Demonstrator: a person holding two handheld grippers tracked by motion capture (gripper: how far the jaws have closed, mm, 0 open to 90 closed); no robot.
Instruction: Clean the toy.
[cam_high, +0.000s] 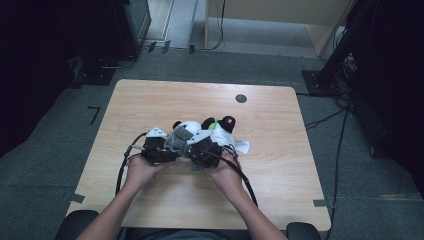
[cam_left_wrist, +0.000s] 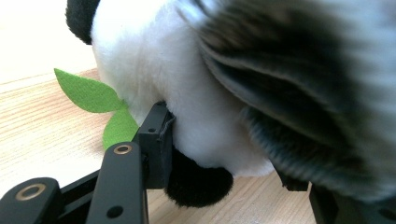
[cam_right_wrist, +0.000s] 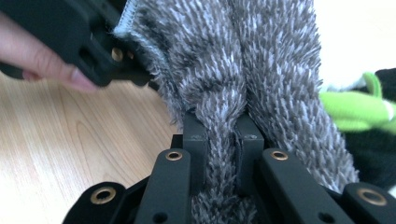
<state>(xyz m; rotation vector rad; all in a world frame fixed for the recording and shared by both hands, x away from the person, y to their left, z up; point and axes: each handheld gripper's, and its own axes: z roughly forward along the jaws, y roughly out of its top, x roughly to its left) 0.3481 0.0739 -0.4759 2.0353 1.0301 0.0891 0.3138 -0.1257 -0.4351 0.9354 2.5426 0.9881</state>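
Near the middle of the wooden table (cam_high: 150, 100): a panda toy (cam_left_wrist: 187, 93) under a grey fuzzy cloth (cam_right_wrist: 261, 70). Left gripper (cam_high: 159, 148) clamped on the panda's white body. Right gripper (cam_right_wrist: 223, 154) pinched tight on a fold of the cloth.

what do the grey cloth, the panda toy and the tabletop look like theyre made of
Grey cloth: shaggy knit or fleece, going by its long grey-white fibres and stitched edge. Panda toy: short, soft white and black plush, with a flat felt-like green leaf. Table: light wood or wood-look laminate, matte, with visible grain.
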